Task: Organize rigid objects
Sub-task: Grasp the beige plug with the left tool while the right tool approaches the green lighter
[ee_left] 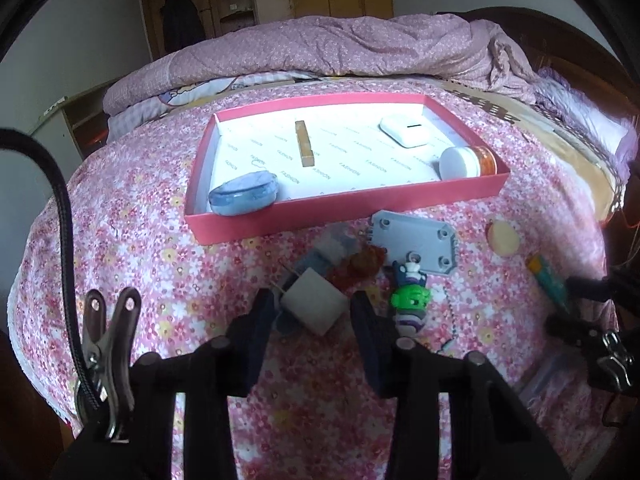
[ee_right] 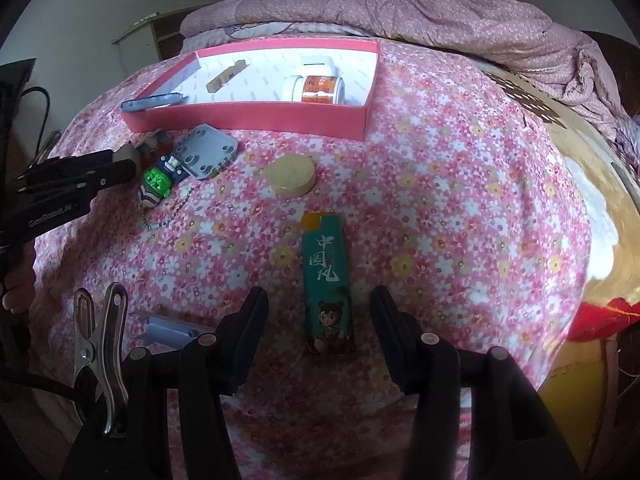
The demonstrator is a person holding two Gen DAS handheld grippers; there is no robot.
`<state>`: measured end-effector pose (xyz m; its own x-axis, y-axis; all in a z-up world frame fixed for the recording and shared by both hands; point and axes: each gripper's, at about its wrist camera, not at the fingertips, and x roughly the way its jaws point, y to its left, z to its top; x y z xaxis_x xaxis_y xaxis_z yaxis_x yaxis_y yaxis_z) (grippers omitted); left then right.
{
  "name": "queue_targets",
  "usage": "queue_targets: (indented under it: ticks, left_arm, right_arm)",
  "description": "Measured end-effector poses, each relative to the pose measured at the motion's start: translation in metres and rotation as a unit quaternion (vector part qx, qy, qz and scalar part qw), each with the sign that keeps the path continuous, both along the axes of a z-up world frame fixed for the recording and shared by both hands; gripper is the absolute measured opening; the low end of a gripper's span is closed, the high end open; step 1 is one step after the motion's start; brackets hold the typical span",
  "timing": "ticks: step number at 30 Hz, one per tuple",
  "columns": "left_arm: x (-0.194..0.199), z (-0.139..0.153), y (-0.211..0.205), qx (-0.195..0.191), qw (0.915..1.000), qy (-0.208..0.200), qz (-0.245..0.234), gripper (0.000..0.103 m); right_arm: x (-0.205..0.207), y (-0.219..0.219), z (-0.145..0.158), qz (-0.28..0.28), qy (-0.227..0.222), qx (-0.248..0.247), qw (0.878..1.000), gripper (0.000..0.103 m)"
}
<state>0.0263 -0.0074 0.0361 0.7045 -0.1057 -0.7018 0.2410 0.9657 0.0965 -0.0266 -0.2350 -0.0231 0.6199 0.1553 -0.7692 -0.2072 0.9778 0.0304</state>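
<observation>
Left gripper: jaws spread around white charger plug near the bed's front edge, pads not pressing, to lift it into pink box
Right gripper: spread astride green lighter, lined up lengthwise for gripping

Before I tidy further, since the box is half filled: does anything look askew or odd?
The orange jar lies on its side in the pink box's corner. The blue disc leans tilted on the box's near wall. Nothing looks spilled or broken.
</observation>
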Motion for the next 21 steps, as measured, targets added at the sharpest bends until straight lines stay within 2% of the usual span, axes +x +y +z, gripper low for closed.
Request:
queue_targets:
  ticks: [8,14,21]
  left_arm:
    - [-0.010,0.012,0.001,-0.031,0.9992,0.002,-0.023,0.038]
    - [-0.029,0.015,0.000,-0.052,0.9969,0.022,-0.054,0.038]
    - [-0.042,-0.007,-0.009,-0.030,0.9968,0.043,-0.061,0.039]
  right_arm:
    - [0.000,0.001,0.000,0.000,-0.003,0.000,1.000,0.055]
    - [0.000,0.000,0.000,0.000,-0.003,0.001,1.000,0.055]
    - [0.000,0.000,0.000,0.000,-0.003,0.001,1.000,0.055]
